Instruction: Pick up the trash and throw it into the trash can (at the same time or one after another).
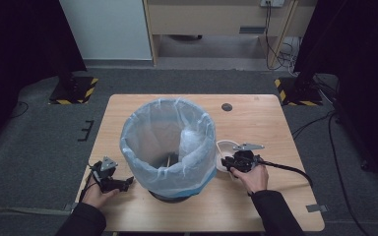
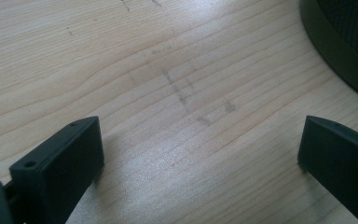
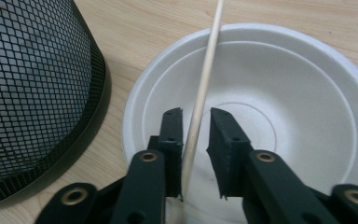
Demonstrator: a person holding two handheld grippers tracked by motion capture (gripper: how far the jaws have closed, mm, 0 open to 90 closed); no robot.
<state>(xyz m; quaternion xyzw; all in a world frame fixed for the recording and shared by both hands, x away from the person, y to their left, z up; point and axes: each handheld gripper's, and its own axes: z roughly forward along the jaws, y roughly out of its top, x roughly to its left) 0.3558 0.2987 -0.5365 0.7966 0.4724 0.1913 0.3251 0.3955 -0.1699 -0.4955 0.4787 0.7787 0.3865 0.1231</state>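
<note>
A black mesh bin (image 1: pixel 173 195) lined with a pale blue plastic bag (image 1: pixel 152 132) stands at the middle of the wooden table (image 1: pixel 256 123). Right of it sits a white bowl (image 1: pixel 223 147) (image 3: pixel 298 93). A thin wooden stick (image 3: pixel 209 51) lies across the bowl and runs between the jaws of my right gripper (image 1: pixel 225 160) (image 3: pixel 196 116). The stick rests against the left jaw, with a small gap to the other one. My left gripper (image 1: pixel 128 182) (image 2: pixel 200 140) is wide open over bare wood, left of the bin's base (image 2: pixel 335 37).
The bin's mesh wall (image 3: pixel 28 84) stands close on the left in the right gripper view. A dark round mark (image 1: pixel 227 106) sits near the table's far edge. Grey carpet, black stands and cables surround the table.
</note>
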